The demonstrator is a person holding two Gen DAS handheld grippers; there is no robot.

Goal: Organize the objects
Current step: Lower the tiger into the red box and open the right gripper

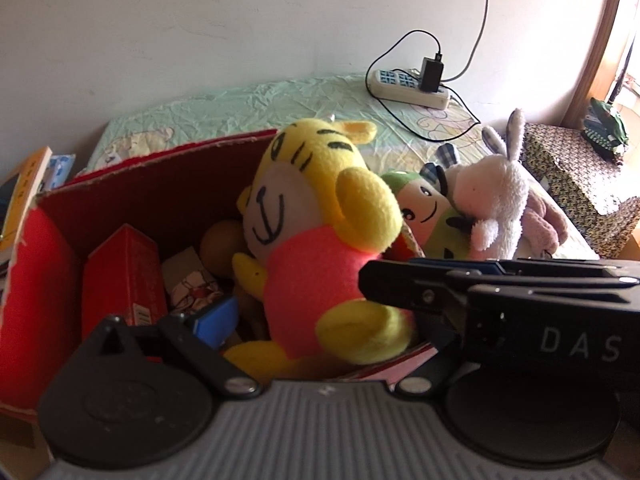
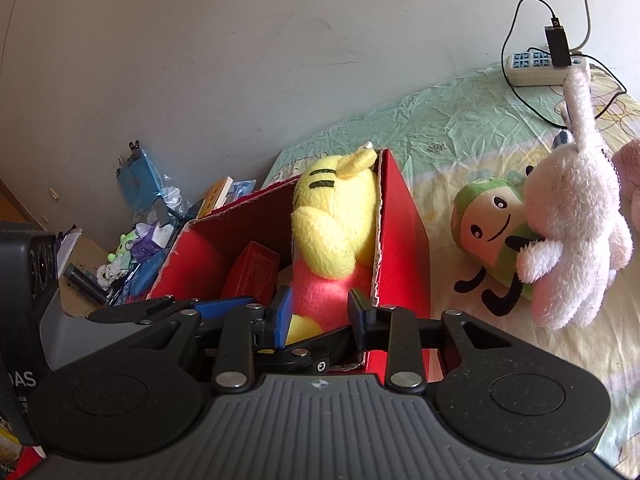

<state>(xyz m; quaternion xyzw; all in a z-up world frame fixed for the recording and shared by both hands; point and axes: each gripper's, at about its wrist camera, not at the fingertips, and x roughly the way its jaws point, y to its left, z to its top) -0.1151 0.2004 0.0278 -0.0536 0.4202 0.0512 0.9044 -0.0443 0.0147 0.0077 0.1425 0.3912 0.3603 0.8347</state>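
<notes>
A yellow tiger plush (image 1: 308, 248) in a pink shirt stands upright inside the red cardboard box (image 1: 160, 184), against its right wall. My right gripper (image 2: 320, 314) is shut on the tiger plush (image 2: 324, 240), with both blue pads pinching the pink belly. From the left wrist view, the right gripper (image 1: 372, 284) comes in side-on from the right. My left gripper (image 1: 308, 316) is open wide around the plush's lower body. Its left blue pad (image 1: 216, 320) stays apart from the plush, and its right finger is hidden behind the other gripper.
A small red carton (image 1: 120, 272) and other items lie in the box. On the bed sheet to the right lie a green plush (image 2: 496, 224), a white rabbit plush (image 2: 572, 216) and a pink one (image 1: 540, 220). A power strip (image 1: 412, 88) sits by the wall. Clutter (image 2: 140, 240) covers the floor to the left.
</notes>
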